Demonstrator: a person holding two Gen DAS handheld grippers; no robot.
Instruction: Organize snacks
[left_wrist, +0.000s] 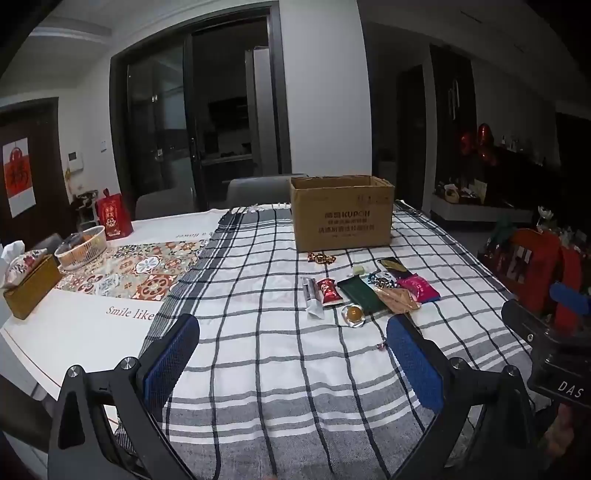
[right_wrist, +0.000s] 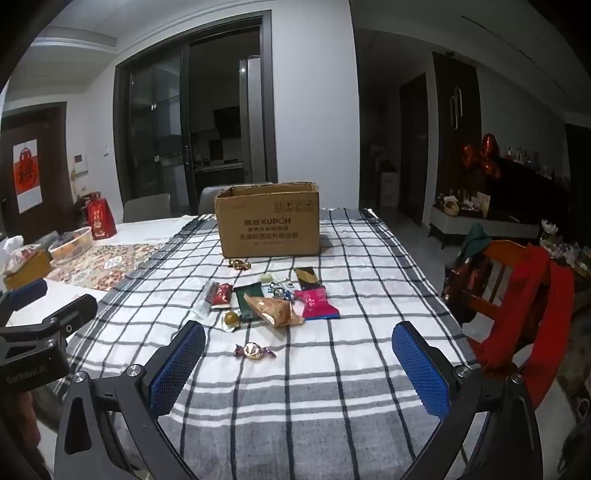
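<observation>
Left tongs (left_wrist: 291, 354) and right tongs (right_wrist: 299, 360), both spread wide and holding nothing, above a checked cloth (right_wrist: 369, 295). Snack packets (right_wrist: 273, 299) lie clustered mid-table, before an open cardboard box (right_wrist: 267, 225). One wrapped candy (right_wrist: 254, 350) lies apart, between the right fingertips (right_wrist: 419, 363).
</observation>
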